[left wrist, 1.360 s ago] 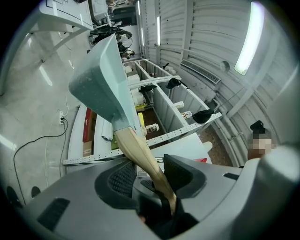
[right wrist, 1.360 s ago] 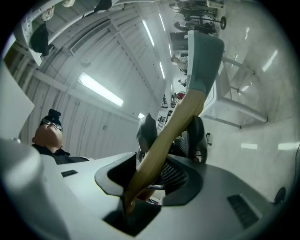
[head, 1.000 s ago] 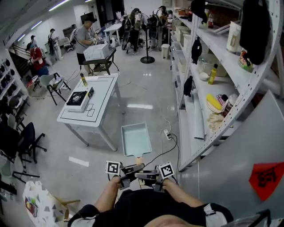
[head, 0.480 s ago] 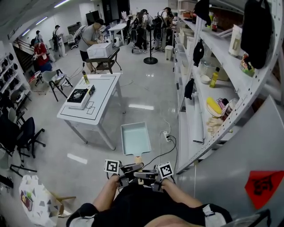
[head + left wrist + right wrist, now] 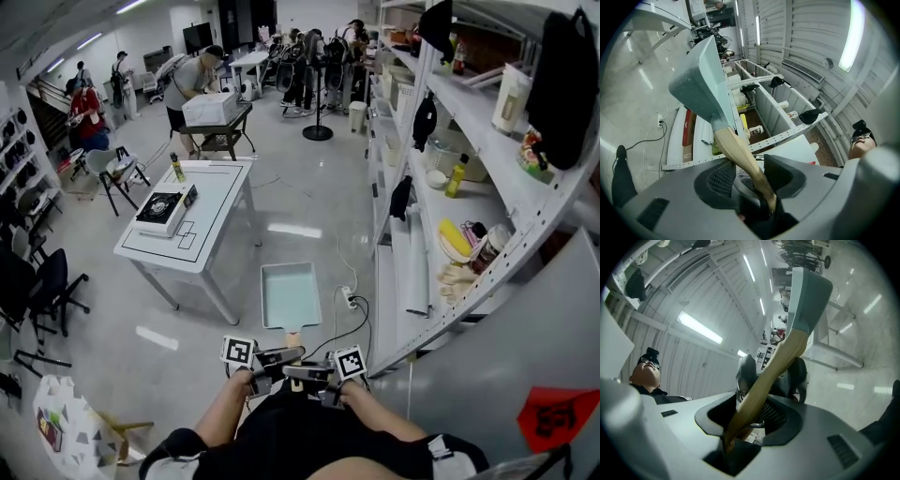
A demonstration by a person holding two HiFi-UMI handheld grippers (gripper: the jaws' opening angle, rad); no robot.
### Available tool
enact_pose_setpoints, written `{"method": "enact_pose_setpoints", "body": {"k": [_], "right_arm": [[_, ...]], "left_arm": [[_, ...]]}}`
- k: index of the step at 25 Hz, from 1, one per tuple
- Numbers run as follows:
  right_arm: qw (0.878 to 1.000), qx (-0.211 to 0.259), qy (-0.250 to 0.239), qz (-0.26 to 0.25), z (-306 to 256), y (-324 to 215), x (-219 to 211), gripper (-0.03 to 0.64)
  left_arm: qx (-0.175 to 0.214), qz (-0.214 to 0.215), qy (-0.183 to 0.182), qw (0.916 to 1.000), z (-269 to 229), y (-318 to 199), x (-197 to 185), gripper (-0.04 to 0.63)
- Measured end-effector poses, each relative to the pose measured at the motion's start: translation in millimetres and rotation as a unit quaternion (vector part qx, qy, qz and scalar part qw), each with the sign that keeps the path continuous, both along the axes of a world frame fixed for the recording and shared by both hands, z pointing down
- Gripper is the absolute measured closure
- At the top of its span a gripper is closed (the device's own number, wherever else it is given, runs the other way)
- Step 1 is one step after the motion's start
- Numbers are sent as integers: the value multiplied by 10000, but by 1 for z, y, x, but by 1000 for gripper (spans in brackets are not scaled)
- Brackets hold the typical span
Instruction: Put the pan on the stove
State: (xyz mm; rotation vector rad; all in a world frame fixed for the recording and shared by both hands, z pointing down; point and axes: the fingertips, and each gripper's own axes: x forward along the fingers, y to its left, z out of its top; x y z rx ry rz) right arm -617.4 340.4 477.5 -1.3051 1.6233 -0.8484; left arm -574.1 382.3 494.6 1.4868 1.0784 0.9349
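A light-teal rectangular pan with a wooden handle hangs level over the floor in front of me. My left gripper and right gripper are both shut on that handle, side by side. In the left gripper view the handle runs between the ribbed pads up to the pan. In the right gripper view the handle likewise passes between the pads to the pan. A black stove sits on a white table, up and to the left of the pan.
A long shelf unit with bottles and bags runs down the right side. A power strip and its cable lie on the floor by it. A yellow bottle stands on the table. Chairs are at left; several people stand far back.
The pan and both grippers keep their place in the view. The shelf unit and the table have shifted slightly around them.
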Motion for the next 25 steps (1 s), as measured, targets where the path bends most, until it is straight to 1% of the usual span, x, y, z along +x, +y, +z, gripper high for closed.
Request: {"method": "enact_pose_setpoints", "body": {"k": [6,10,15,21,25], "right_arm": [[9998,26,3,191,1,2,49,442],[9996,-36,-11,271,2,-2,91,442],[9995,-61,-49,311,-4,-15,152,442],[9993,-112,12,351,-4,-37,236,442],[9993,-154,75,339,-2,-52,279,442]], "left_arm": [[-91,141,56,9998,1,3,47,405],[-155,229,36,9996,-1,1,88,405],[-228,298,30,9993,-9,-12,148,403],[-196,403,112,9989,-7,-34,233,403],[-301,431,150,9985,-7,-47,275,403]]}}
